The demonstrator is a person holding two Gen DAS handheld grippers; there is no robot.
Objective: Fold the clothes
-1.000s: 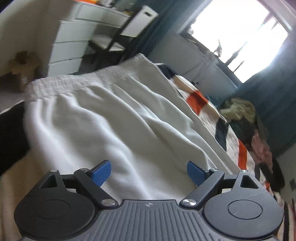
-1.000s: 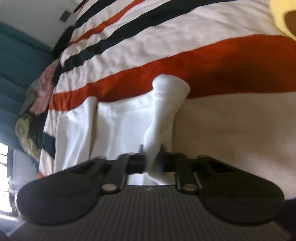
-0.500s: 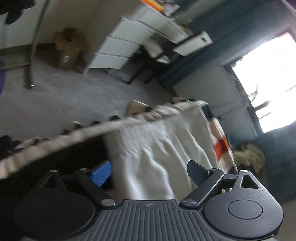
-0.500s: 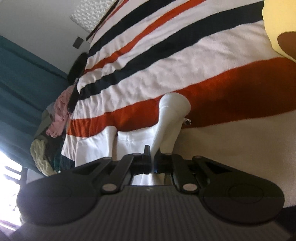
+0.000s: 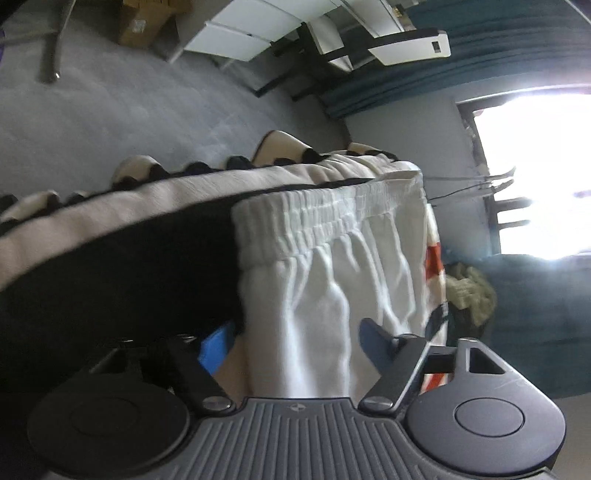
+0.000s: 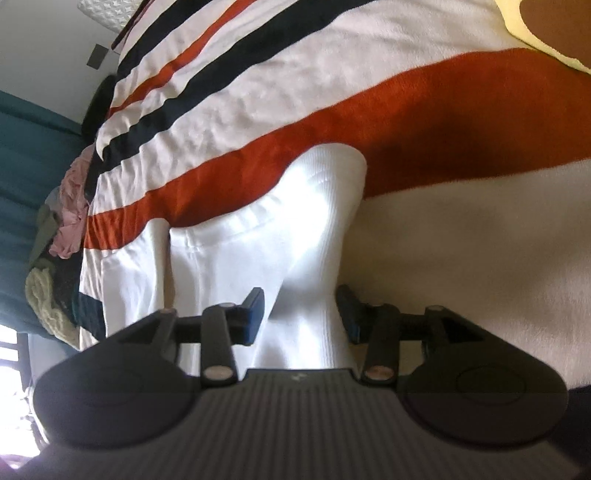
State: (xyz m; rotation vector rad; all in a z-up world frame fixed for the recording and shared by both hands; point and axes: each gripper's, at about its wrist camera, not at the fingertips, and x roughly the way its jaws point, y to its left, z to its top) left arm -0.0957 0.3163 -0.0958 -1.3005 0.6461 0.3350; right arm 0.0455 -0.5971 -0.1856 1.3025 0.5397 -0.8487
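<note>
Left gripper point(image 5: 295, 341): its 2 blue fingers are spread wide, with the white trousers point(image 5: 332, 280) lying between them but not clamped. The trousers lie flat on the striped blanket point(image 5: 122, 254), elastic waistband point(image 5: 325, 218) at the far end, close to the blanket's edge. Past that edge is grey carpet point(image 5: 122, 107). Farther still from the blanket stand a white chest of drawers point(image 5: 251, 40), a chair point(image 5: 354, 40) and a cardboard box point(image 5: 147, 18). Off the trousers' right side sits a heap of clothes point(image 5: 469, 291), with a bright window point(image 5: 535, 173) above it.

Right gripper point(image 6: 301, 314): fingers parted, not pinching. A white ribbed cuff point(image 6: 325, 206) of the trousers stands up between them; whether it touches either pad I cannot tell. Beyond the cuff the blanket point(image 6: 424, 122) shows 1 broad orange band, then dark and thin orange stripes. At the blanket's far left edge lies a pile of pink and cream clothing point(image 6: 62, 221) against a teal curtain point(image 6: 26, 147).
</note>
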